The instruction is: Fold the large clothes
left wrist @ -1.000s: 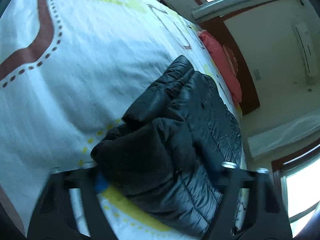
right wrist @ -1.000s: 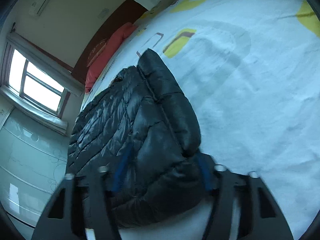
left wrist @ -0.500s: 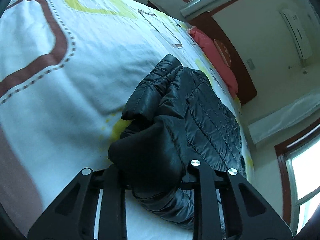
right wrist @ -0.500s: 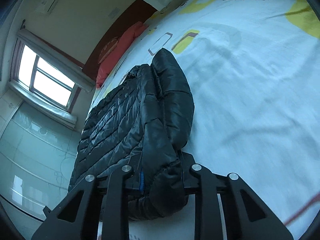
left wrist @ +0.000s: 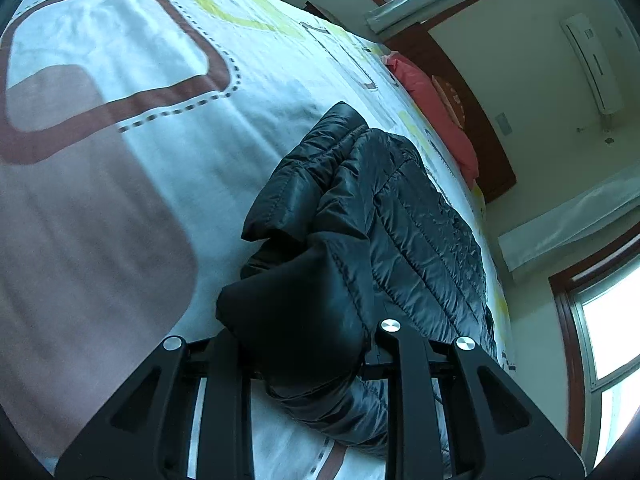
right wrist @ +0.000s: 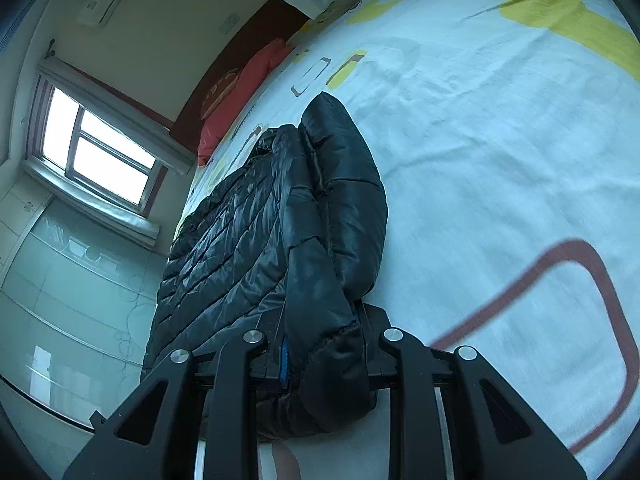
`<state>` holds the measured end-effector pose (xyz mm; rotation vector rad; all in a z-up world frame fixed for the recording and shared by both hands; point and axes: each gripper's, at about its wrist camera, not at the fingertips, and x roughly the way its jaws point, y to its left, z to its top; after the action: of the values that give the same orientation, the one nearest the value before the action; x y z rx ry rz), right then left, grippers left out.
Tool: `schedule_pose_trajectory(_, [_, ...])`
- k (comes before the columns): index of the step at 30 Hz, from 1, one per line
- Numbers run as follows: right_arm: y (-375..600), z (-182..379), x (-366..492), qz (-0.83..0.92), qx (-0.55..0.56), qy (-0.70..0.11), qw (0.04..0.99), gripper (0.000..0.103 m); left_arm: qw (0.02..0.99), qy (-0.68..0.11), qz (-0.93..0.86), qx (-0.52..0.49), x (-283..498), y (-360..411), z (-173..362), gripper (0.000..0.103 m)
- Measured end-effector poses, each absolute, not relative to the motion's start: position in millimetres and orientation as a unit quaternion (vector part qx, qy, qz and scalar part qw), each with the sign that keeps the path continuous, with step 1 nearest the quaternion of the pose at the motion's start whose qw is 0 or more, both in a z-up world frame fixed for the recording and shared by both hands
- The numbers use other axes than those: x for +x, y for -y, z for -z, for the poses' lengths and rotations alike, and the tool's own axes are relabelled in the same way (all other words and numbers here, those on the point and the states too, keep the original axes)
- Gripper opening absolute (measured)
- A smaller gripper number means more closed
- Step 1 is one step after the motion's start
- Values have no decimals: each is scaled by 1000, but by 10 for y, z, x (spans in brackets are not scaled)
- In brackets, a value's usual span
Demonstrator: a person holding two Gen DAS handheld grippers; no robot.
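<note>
On the patterned bedsheet [left wrist: 132,184], a black quilted puffer jacket [left wrist: 404,216] lies with its long axis running away from both cameras toward the red pillow [left wrist: 436,100] at the headboard. Left wrist view: the left gripper [left wrist: 304,344], whose jaws have just been closing, is clamped on a bunched fold at the near end of the jacket, the padded fabric filling the gap between its fingers [left wrist: 394,344]. Right wrist view: the right gripper [right wrist: 320,354], whose jaws have likewise just been closing, pinches a thick ridge of the jacket [right wrist: 280,232]; a blue pad shows against the fabric. Both grippers thus hold the near edge, and the rest of the garment extends straight ahead of the fingertips, flat on the sheet. Judged from this layout, the fold would carry the gripped end forward along that axis and over the far part; neither hand appears nearer than the other.
</note>
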<state>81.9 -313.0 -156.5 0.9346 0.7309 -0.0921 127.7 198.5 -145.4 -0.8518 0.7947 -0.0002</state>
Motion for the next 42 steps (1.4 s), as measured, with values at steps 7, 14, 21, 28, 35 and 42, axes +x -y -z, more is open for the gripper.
schedule_pose_trajectory(7, [3151, 1581, 791, 40, 446, -343, 826, 23, 837, -375, 2, -397, 1113, -2021, 1465, 24])
schedule_pose_trajectory(14, [3238, 1629, 893, 47, 455, -345, 819, 34, 836, -383, -3, -392, 1133, -2048, 1471, 38])
schedule_pose_trajectory(21, [3398, 1623, 698, 74, 456, -334, 821, 56, 830, -385, -28, -402, 917, -2266, 1464, 66])
schedule_pose_trajectory(28, [3445, 1333, 632, 118, 374, -357, 848, 56, 866, -391, -74, -303, 632, -2393, 1179, 68])
schedule_pose_trajectory(35, [3195, 990, 783, 175, 241, -378, 877, 55, 901, -384, -143, -143, 646, -2244, 853, 67])
schedule_pose_trajectory(42, [2534, 858, 1354, 95, 169, -397, 897, 54, 929, -359, -67, -67, 1033, -1473, 553, 67])
